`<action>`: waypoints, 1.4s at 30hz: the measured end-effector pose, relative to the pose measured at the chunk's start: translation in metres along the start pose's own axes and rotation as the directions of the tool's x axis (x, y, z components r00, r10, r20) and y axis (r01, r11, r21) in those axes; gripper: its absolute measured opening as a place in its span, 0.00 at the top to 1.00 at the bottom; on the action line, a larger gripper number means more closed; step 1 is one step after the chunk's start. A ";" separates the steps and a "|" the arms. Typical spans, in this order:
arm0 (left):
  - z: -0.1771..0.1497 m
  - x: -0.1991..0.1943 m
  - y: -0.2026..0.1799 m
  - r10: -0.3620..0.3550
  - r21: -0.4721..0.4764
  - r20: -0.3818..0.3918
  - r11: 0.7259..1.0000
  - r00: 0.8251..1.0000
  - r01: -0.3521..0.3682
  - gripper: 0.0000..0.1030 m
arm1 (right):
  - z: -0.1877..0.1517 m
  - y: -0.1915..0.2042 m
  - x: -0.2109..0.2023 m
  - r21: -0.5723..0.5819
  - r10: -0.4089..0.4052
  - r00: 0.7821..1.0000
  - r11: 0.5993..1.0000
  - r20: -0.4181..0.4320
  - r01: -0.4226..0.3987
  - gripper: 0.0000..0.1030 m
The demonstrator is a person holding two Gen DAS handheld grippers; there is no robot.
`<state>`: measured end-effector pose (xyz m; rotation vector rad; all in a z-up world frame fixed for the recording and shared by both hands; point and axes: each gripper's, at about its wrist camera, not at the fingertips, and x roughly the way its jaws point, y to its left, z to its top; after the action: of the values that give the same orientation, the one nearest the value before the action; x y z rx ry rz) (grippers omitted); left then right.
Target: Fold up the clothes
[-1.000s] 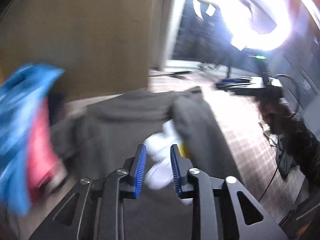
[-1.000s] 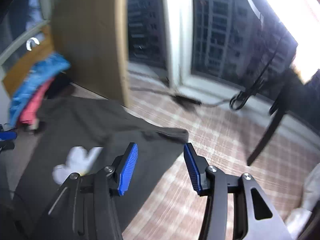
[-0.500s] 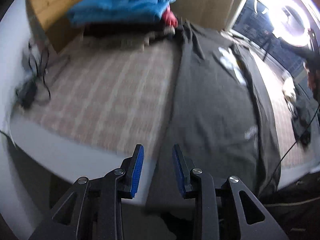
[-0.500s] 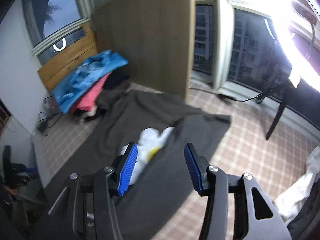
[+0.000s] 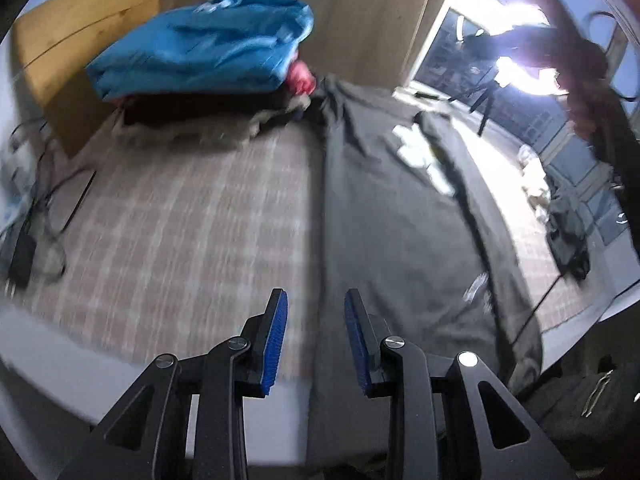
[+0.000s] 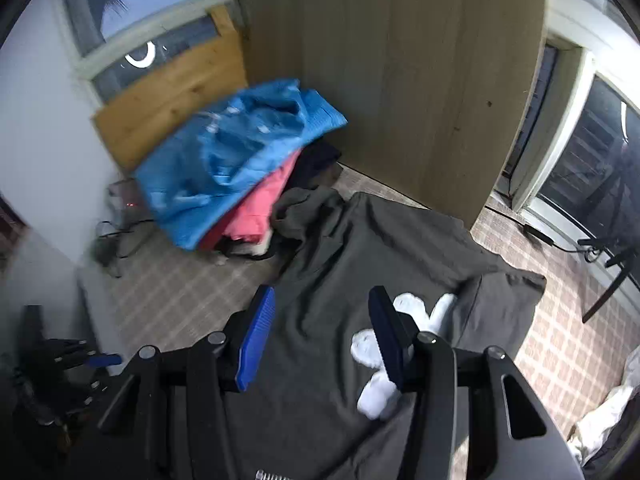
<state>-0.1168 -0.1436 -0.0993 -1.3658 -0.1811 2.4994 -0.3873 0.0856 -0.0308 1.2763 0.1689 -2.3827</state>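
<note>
Left gripper [image 5: 315, 336] hangs with jaws parted, empty, pointing toward twelve o'clock; right gripper [image 6: 322, 332] likewise spread wider, holding nothing.

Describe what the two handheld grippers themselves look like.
The left gripper and the right gripper look alike: black, angular linkage arms with triangular cut-outs, joined by round silver pivot screws. Each carries two jaws, flat black plates faced with ribbed blue pads. No cables, markings or sleeves show on either.
</note>
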 end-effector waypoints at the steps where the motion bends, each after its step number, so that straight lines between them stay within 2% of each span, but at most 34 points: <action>1: 0.015 0.006 -0.006 0.000 0.011 0.012 1.000 1.000 0.000 0.73 | 0.008 0.000 0.016 -0.016 0.003 1.000 1.000 -0.010 -0.003 0.53; 4: 0.060 0.029 -0.024 0.010 0.030 0.053 0.999 0.999 -0.012 0.67 | 0.026 -0.009 0.057 -0.045 0.003 0.999 0.999 -0.043 -0.005 0.53; 9: 0.141 0.098 -0.046 0.023 -0.029 0.072 0.999 0.997 -0.021 0.67 | 0.042 -0.036 0.118 -0.044 0.054 0.994 0.997 -0.099 -0.058 0.53; 11: 0.161 0.124 -0.050 0.086 -0.022 0.075 0.996 0.993 -0.085 0.67 | 0.044 -0.044 0.137 -0.043 0.080 0.991 0.996 -0.105 -0.085 0.53; 18: 0.186 0.189 -0.018 0.215 -0.141 0.058 0.968 0.975 -0.206 0.67 | 0.060 -0.067 0.182 -0.077 0.215 0.975 0.973 -0.062 -0.220 0.53; 24: 0.196 0.204 -0.012 0.250 -0.212 0.068 0.949 0.966 -0.231 0.65 | 0.095 -0.070 0.222 -0.178 0.248 0.966 0.950 -0.075 -0.257 0.53; 31: 0.196 0.208 -0.024 0.310 -0.186 0.063 0.938 0.949 -0.294 0.65 | 0.110 -0.043 0.260 -0.344 0.361 0.916 0.850 -0.174 -0.400 0.53; 34: 0.196 0.208 -0.024 0.303 -0.185 0.063 0.940 0.951 -0.287 0.65 | 0.107 -0.034 0.273 -0.346 0.394 0.891 0.823 -0.224 -0.451 0.53; 35: 0.196 0.208 -0.023 0.297 -0.190 0.065 0.941 0.953 -0.281 0.66 | 0.107 -0.032 0.277 -0.337 0.407 0.881 0.816 -0.241 -0.470 0.55; 36: 0.196 0.208 -0.021 0.292 -0.194 0.067 0.942 0.954 -0.275 0.68 | 0.106 -0.031 0.278 -0.335 0.412 0.880 0.815 -0.238 -0.472 0.63; 37: 0.196 0.209 -0.020 0.289 -0.198 0.071 0.942 0.955 -0.271 0.69 | 0.106 -0.030 0.279 -0.333 0.416 0.879 0.814 -0.235 -0.475 0.91; 38: 0.195 0.209 -0.020 0.288 -0.198 0.073 0.943 0.955 -0.269 0.70 | 0.106 -0.029 0.279 -0.332 0.419 0.878 0.815 -0.230 -0.476 0.95; 39: 0.195 0.209 -0.020 0.286 -0.197 0.076 0.943 0.955 -0.267 0.73 | 0.107 -0.029 0.276 -0.330 0.418 0.884 0.821 -0.210 -0.466 0.95; 42: 0.193 0.205 -0.019 0.271 -0.207 0.095 0.947 0.958 -0.247 0.79 | 0.115 -0.030 0.245 -0.343 0.451 0.883 0.815 -0.131 -0.467 0.95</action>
<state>-0.3797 -0.0574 -0.1547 -1.3876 -0.2943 2.8536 -0.6067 0.0011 -0.1687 1.0457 0.2691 -1.8053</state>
